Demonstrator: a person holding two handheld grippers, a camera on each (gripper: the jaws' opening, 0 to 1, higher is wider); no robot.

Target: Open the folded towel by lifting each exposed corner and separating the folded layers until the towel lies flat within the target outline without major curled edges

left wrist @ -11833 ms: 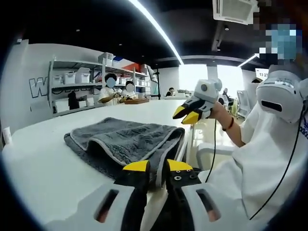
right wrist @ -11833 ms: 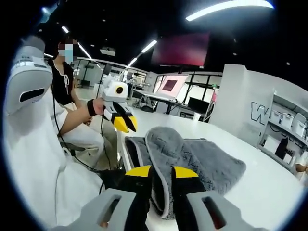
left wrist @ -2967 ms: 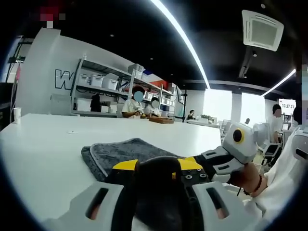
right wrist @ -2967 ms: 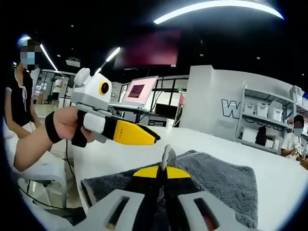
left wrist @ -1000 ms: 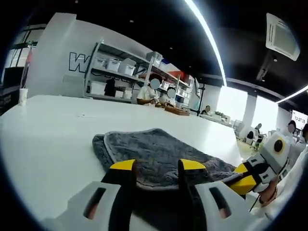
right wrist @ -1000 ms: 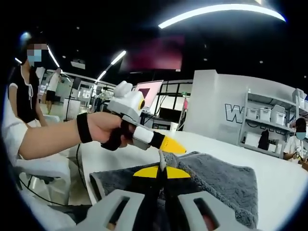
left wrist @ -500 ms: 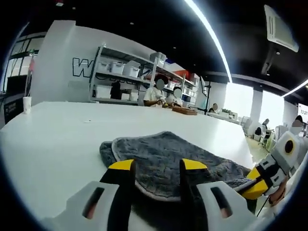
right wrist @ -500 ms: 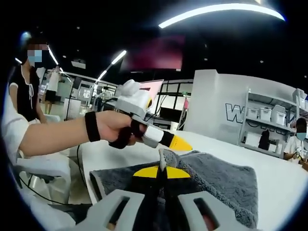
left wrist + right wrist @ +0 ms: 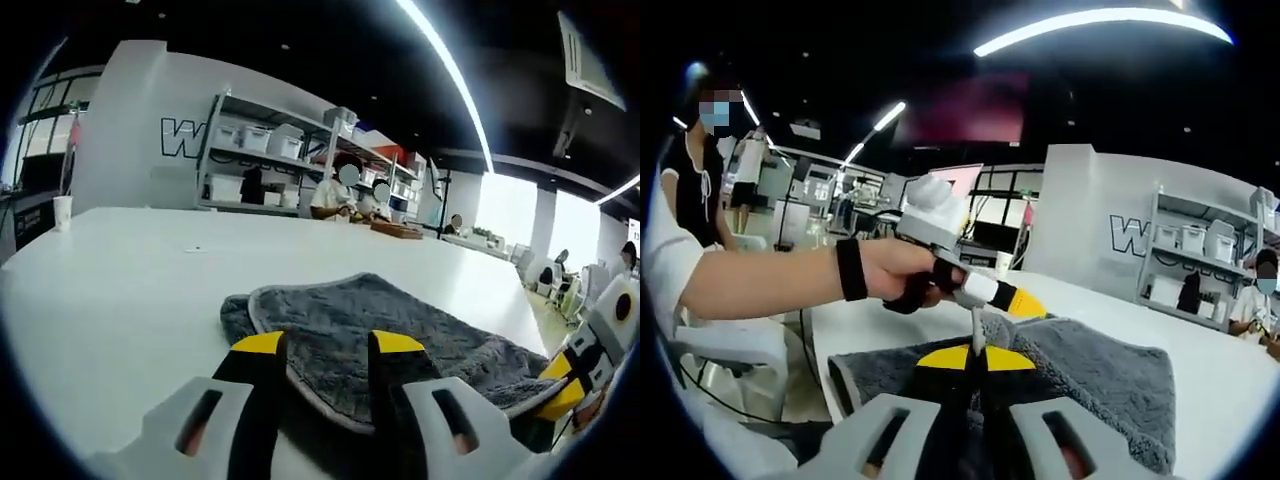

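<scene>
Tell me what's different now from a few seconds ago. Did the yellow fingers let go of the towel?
The left gripper did: three seconds ago its fingers were closed on a dark fold, and now they are open with the grey towel lying between them. The top layer now lies spread out. The right gripper still pinches the towel's pale edge. The towel stays on the white table.

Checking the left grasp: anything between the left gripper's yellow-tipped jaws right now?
Yes. In the left gripper view the pale-trimmed edge of the grey folded towel runs through the gap of the left gripper, whose jaws stand apart, not closed on it.
</scene>
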